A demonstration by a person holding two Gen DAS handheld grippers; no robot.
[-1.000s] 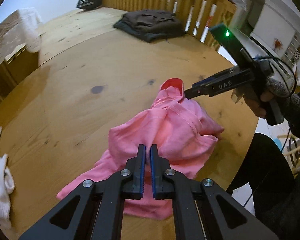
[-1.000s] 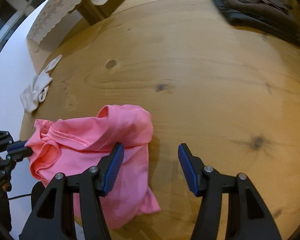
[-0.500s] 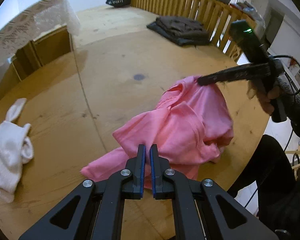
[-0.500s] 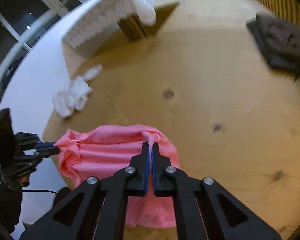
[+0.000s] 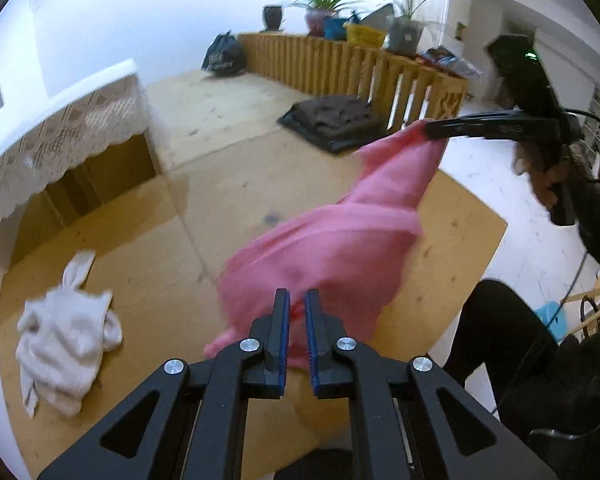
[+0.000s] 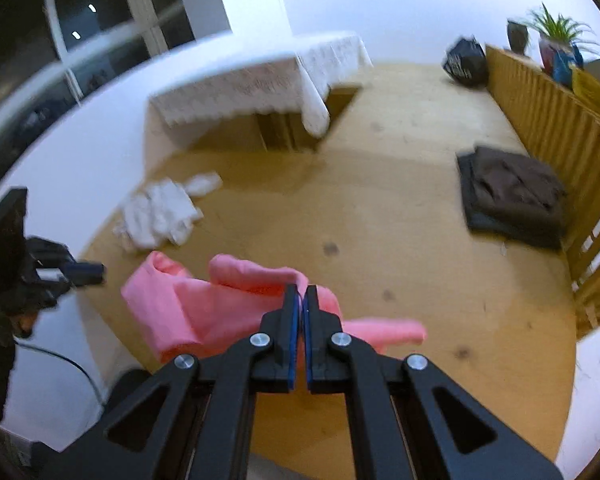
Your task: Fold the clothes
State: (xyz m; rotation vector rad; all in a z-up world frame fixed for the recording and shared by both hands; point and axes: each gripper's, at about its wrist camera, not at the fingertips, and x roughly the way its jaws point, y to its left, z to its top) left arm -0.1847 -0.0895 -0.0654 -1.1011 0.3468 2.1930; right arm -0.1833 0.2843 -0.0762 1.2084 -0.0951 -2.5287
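Above the wooden table [image 5: 148, 280], the left gripper [image 5: 296, 306] pinches one pink shirt [image 5: 340, 240], held aloft; one white garment [image 5: 64, 340] and one dark pile [image 5: 332, 120] lie below. From the right wrist, the right gripper [image 6: 301, 305] clamps the shirt's [image 6: 204, 304] other edge.

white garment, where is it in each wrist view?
Left wrist: white garment lower left, on the wooden surface.
Right wrist: white garment left of centre, beyond the pink garment.
Shared landmark: folded dark clothes by the slatted railing.
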